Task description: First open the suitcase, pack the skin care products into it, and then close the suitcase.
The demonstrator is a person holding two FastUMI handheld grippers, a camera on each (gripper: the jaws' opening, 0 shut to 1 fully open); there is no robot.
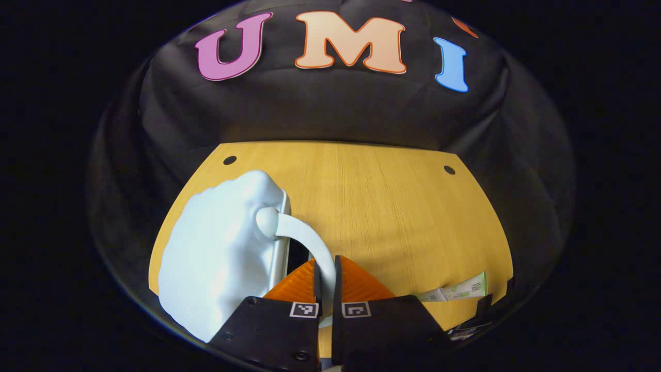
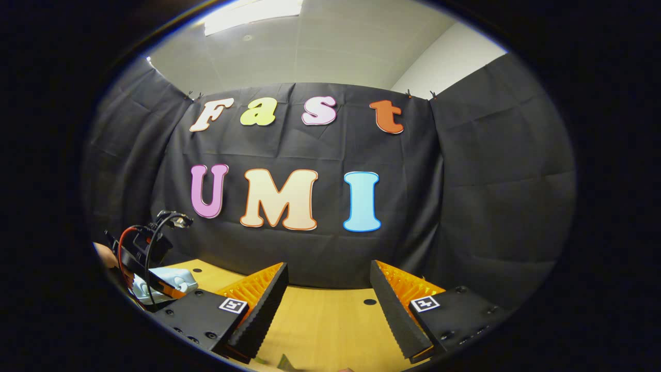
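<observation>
While the left gripper point(image 1: 325, 289) clamps the case's point(image 1: 217, 258) handle point(image 1: 304, 240), right jaws gape; a tube point(image 1: 459, 289) lies unpacked on the worktop point(image 1: 387, 206).

Smooth glossy plastic suitcase point(image 1: 217, 253), matt wood-grain table point(image 1: 392, 217), glossy plastic tube point(image 1: 459, 289), matt cloth wall point(image 2: 490, 181)

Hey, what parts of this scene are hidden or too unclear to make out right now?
- Suitcase interior, left gripper view: whether it is open at all is unclear; its shell hides the inside.
- Handle, left gripper view: its near end runs down between the left hand-held gripper fingers.
- Skin care tube, left gripper view: small, partly behind the gripper body.
- Suitcase, right gripper view: mostly behind the other gripper.
</observation>
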